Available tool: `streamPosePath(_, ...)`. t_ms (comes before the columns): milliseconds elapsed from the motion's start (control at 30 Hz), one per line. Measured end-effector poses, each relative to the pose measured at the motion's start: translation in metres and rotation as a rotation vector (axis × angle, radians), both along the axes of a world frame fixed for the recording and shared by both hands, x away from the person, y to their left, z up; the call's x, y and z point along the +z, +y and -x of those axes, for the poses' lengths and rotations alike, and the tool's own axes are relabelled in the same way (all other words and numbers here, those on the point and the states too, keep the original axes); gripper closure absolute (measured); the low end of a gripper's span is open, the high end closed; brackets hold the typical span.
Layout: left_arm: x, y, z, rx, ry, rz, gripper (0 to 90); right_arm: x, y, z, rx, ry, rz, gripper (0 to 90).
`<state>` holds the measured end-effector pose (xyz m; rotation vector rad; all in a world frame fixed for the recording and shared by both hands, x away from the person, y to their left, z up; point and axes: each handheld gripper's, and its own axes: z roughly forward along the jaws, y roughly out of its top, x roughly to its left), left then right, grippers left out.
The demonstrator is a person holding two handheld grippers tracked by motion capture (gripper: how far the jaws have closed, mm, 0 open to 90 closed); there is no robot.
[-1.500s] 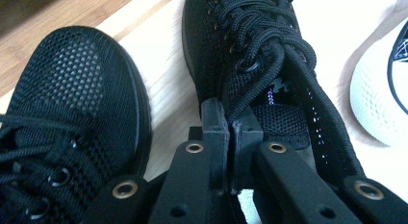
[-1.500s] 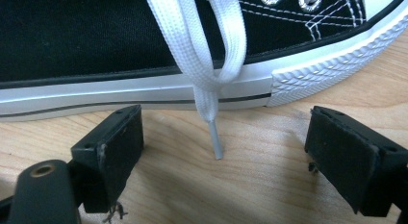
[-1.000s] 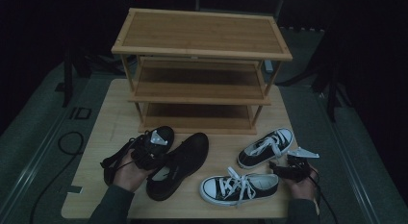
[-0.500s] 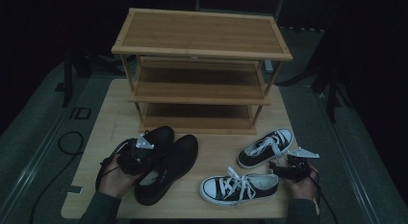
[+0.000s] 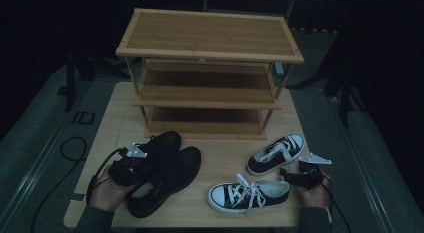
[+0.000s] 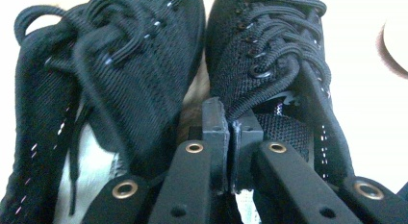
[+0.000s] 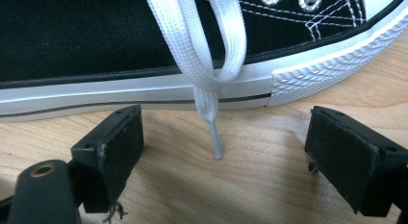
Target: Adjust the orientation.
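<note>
Left gripper point(image 5: 131, 165): pinching the black shoes point(image 5: 165, 170) together, dragged leftward from the rack point(image 5: 207, 73).
Right gripper point(image 7: 223, 154): spread, unmoved beside sneaker point(image 5: 250, 195).
Meaning: pair likely gathered for shelving.

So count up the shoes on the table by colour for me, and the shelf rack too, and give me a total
All-black shoes: 2, one nearer the rack and one nearer the table's front edge
Black shoes with white soles and laces: 2, one farther back and one in front
Wooden shelf rack: 1
Total: 5
</note>
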<state>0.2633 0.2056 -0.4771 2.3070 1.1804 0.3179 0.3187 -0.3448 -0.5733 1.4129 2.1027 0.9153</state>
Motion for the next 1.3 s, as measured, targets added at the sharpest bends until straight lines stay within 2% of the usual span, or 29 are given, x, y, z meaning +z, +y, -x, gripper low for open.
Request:
streamPosePath(167,0.000,0.011,0.006,0.015,0.006,0.000,87.0,0.000,0.000,0.000,0.000,0.000,0.000,13.3)
streamPosePath(367,0.000,0.015,0.009,0.022,0.006,0.007,86.4,0.000,0.000,0.000,0.000,0.000,0.000,13.4)
streamPosePath(433,0.000,0.014,0.011,0.008,-0.021,-0.027,81.1,0.000,0.000,0.000,0.000,0.000,0.000,13.4)
streamPosePath(567,0.001,0.016,0.010,0.018,-0.029,-0.016,69.5,0.000,0.000,0.000,0.000,0.000,0.000,13.3)
streamPosePath(600,0.001,0.017,0.010,0.014,-0.037,-0.001,68.2,0.000,0.000,0.000,0.000,0.000,0.000,13.3)
streamPosePath(833,0.008,0.017,0.013,-0.003,-0.064,0.003,60.3,0.000,0.000,0.000,0.000,0.000,0.000,13.3)
streamPosePath(1100,0.009,0.019,0.013,0.004,-0.076,-0.007,50.7,0.000,0.000,0.000,0.000,0.000,0.000,13.4)
streamPosePath(1133,0.010,0.018,0.015,0.014,-0.107,-0.026,47.5,0.000,0.000,0.000,0.000,0.000,0.000,13.4)
streamPosePath(1200,0.010,0.018,0.015,0.012,-0.105,-0.027,44.1,0.000,0.000,0.000,0.000,0.000,0.000,13.4)
streamPosePath(1300,0.010,0.017,0.014,0.033,-0.116,-0.047,33.6,0.000,0.000,0.000,0.000,0.000,0.000,13.4)
